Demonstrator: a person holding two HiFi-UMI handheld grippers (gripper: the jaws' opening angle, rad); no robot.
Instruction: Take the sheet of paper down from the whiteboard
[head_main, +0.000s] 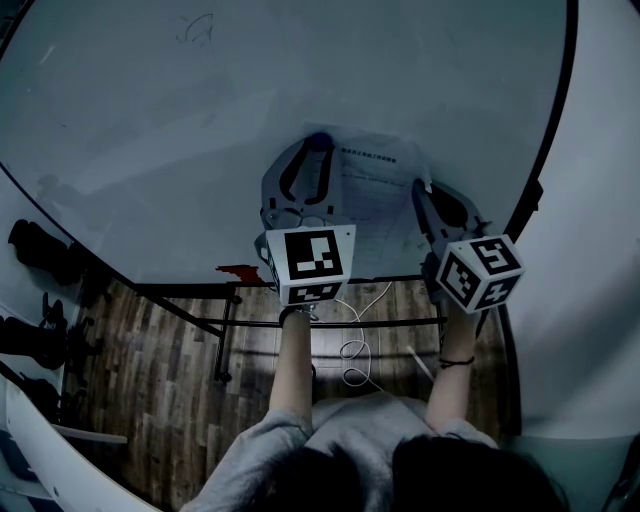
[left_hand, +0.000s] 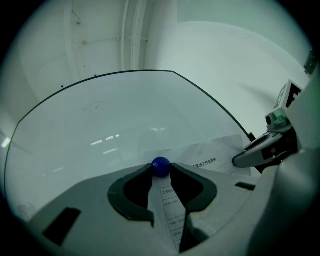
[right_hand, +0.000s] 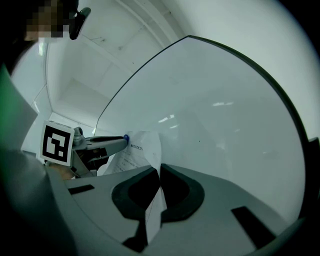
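A printed sheet of paper (head_main: 378, 205) hangs on the whiteboard (head_main: 180, 120), with a blue ball magnet (head_main: 318, 140) at its upper left corner. My left gripper (head_main: 318, 148) is shut on that magnet (left_hand: 161, 166), its tips touching the ball on both sides. In the left gripper view the paper (left_hand: 212, 156) spreads to the right below the magnet. My right gripper (head_main: 421, 192) is shut on the sheet's right edge. In the right gripper view the paper (right_hand: 143, 150) runs up from between the closed tips (right_hand: 159, 173) and bulges away from the board (right_hand: 225, 100).
The board's black frame (head_main: 548, 140) curves down at the right, next to a white wall. Below are the board's metal stand (head_main: 225, 330), a wooden floor with a white cable (head_main: 355, 352), and dark objects (head_main: 40, 250) at the left. A red item (head_main: 238, 271) lies by the tray.
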